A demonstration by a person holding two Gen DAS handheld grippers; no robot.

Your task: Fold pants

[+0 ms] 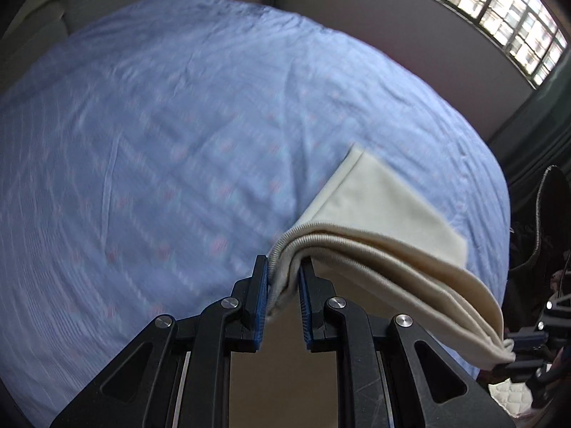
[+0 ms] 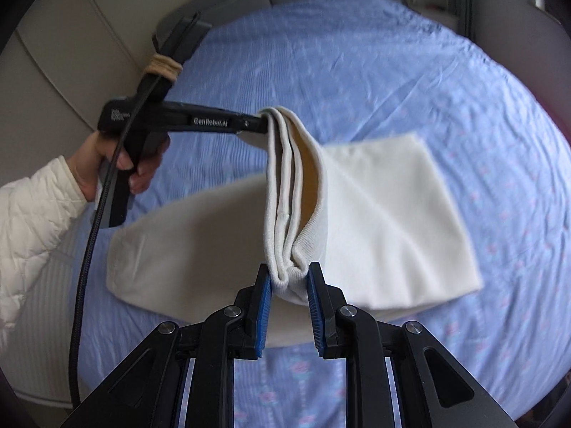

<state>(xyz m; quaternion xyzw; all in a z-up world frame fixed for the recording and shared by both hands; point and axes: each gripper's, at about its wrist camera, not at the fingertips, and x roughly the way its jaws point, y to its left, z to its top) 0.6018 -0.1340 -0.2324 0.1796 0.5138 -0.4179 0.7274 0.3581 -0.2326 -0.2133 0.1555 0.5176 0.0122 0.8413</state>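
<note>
Pants (image 2: 374, 214), cream, hang folded over the blue bedsheet (image 2: 392, 53), their ribbed edge pinched by both the left gripper (image 1: 283, 278) and the right gripper (image 2: 289, 281). Only the right view shows the person's hand (image 2: 117, 167); the left view blurs the bedsheet.

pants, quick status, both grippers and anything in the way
Left gripper shut on ribbed waistband. Right gripper shut on the other end. Cream pants folded, lifted between them, drooping over blue bedsheet. Nothing in the way.
</note>
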